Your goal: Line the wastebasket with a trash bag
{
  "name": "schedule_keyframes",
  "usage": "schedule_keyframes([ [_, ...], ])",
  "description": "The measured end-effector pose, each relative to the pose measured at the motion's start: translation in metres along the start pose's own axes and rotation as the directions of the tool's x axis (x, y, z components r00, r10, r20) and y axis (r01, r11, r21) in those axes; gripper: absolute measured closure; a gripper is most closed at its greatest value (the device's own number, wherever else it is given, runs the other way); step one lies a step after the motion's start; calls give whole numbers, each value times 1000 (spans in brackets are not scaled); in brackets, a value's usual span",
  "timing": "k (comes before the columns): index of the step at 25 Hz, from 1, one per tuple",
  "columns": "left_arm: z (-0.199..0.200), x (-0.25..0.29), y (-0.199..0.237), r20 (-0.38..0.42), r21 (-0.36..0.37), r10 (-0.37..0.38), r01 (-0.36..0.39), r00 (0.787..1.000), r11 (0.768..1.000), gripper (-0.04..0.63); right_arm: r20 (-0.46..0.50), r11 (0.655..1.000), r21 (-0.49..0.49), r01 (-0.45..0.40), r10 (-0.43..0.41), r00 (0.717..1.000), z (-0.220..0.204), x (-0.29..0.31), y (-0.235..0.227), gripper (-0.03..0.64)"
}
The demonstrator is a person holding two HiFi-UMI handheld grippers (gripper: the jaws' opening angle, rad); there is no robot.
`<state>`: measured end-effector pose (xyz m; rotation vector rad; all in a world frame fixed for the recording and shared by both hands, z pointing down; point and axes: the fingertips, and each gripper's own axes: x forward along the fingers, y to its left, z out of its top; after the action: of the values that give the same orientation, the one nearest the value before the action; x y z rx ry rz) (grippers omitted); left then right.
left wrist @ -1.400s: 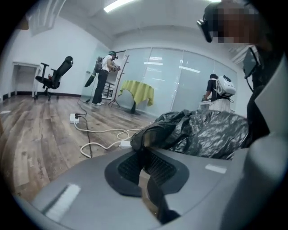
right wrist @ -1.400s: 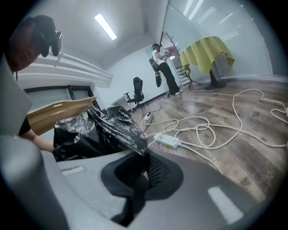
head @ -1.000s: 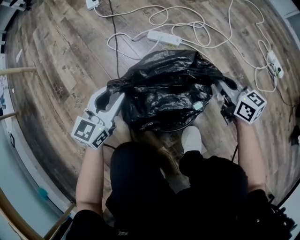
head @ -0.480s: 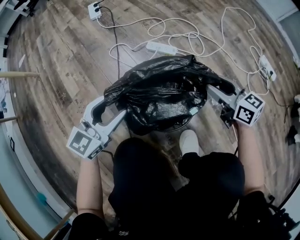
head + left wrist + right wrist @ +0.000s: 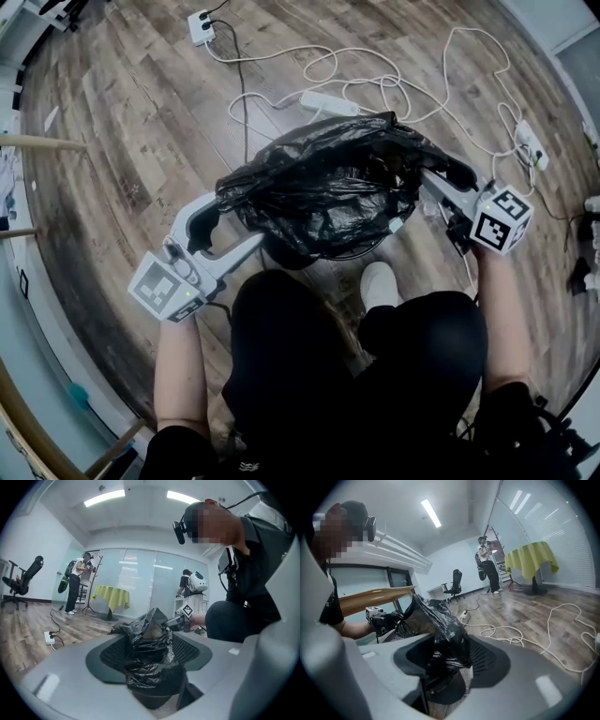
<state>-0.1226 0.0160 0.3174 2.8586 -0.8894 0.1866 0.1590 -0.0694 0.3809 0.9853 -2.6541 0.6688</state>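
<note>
A black trash bag [image 5: 328, 183] hangs crumpled over the dark round wastebasket [image 5: 323, 255], whose rim shows only at the near side. My left gripper [image 5: 239, 220] is at the bag's left edge. Its jaws are opening, and bunched plastic [image 5: 147, 644] lies loosely in the wide gap between them. My right gripper [image 5: 417, 197] is at the bag's right edge. It stands open wide, with a fold of the bag [image 5: 440, 630] draped between its jaws. Each gripper view shows the basket [image 5: 154, 700] below and the other gripper across the bag.
White cables and power strips [image 5: 328, 101] trail over the wood floor beyond the basket. The person's white shoe [image 5: 380, 281] sits just behind it. Wooden poles [image 5: 37, 142] stick in at the left. Other people, a yellow-draped table [image 5: 111, 596] and an office chair [image 5: 23, 576] stand farther off.
Both grippers have risen and the bag's top has come up with them, bunching higher above the basket. The left gripper's fingers have spread wider.
</note>
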Motion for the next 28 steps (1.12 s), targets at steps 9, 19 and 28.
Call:
schedule_keyframes([
  [9, -20, 11, -26, -43, -19, -49, 49, 998, 999, 287, -76, 1000, -23, 5, -7, 997, -2, -16, 1, 399],
  [19, 6, -8, 8, 5, 5, 33, -33, 999, 999, 276, -38, 999, -28, 42, -43, 998, 12, -9, -2, 399],
  [28, -13, -10, 24, -71, 8, 67, -67, 995, 998, 255, -40, 998, -34, 59, -61, 997, 9, -5, -6, 399],
])
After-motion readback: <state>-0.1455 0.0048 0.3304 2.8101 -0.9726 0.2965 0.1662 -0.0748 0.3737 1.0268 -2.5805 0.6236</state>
